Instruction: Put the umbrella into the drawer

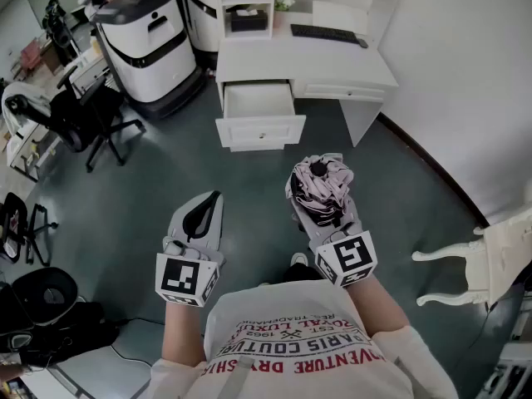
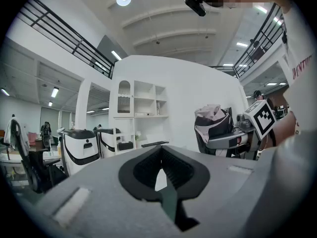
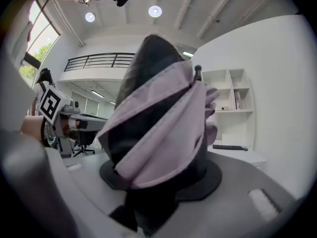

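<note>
A folded pink and black umbrella [image 1: 321, 185] is clamped upright in my right gripper [image 1: 326, 206], which I hold out in front of my chest. Up close, the umbrella [image 3: 158, 128] fills the right gripper view, jaws pressed on its lower part. My left gripper [image 1: 202, 219] floats beside it at the left, shut and empty; in its own view the gripper [image 2: 162, 175] has its dark pads meeting, and the umbrella [image 2: 213, 125] shows at the right. Ahead, the white desk [image 1: 307, 52] has its left drawer [image 1: 259, 115] pulled open, and the inside looks empty.
A keyboard [image 1: 326, 33] lies on the desk top. White robot bases [image 1: 145, 44] stand left of the desk, black office chairs [image 1: 83, 119] further left. A white chair [image 1: 486, 260] is at my right, near the wall. Dark floor lies between me and the drawer.
</note>
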A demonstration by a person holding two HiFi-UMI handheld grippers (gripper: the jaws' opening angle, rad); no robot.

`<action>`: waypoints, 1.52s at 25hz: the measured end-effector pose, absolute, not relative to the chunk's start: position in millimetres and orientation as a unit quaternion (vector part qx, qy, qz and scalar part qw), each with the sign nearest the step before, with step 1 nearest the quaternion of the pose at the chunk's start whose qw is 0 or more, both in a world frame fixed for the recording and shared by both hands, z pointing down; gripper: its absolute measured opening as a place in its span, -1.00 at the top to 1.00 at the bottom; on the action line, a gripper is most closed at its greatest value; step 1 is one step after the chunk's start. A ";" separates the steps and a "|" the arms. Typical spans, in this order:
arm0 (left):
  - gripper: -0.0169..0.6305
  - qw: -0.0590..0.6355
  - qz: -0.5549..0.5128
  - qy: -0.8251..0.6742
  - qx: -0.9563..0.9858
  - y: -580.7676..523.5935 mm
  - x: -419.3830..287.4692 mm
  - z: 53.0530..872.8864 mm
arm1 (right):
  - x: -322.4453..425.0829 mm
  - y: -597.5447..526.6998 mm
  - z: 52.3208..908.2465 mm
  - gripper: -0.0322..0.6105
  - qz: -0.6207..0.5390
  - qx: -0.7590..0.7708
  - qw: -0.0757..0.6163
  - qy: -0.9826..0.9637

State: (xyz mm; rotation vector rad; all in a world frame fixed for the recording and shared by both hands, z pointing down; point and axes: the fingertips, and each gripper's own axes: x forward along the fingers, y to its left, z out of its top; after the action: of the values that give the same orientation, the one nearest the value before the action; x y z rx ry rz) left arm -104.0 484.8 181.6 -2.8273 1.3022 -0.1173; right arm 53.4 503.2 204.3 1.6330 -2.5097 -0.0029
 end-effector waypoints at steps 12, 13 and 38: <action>0.93 0.008 -0.034 0.413 -0.910 477.1 -114.5 188.9 | 43.5 491.1 218.9 0.27 0.023 0.554 0.076 -0.829; 0.94 0.008 -0.034 0.414 -0.910 476.2 -116.0 189.3 | 43.0 490.2 219.1 0.27 0.024 0.556 0.073 -0.828; 0.93 -0.029 -0.070 0.476 -0.876 213.0 -56.1 228.3 | 112.3 204.9 255.9 0.25 0.066 0.494 0.087 -0.862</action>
State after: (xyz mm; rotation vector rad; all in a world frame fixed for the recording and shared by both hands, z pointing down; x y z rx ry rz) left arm -56.1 213.0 228.3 -2.8057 1.5232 -0.2243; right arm 112.3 204.9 255.9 1.4733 -2.5695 0.1955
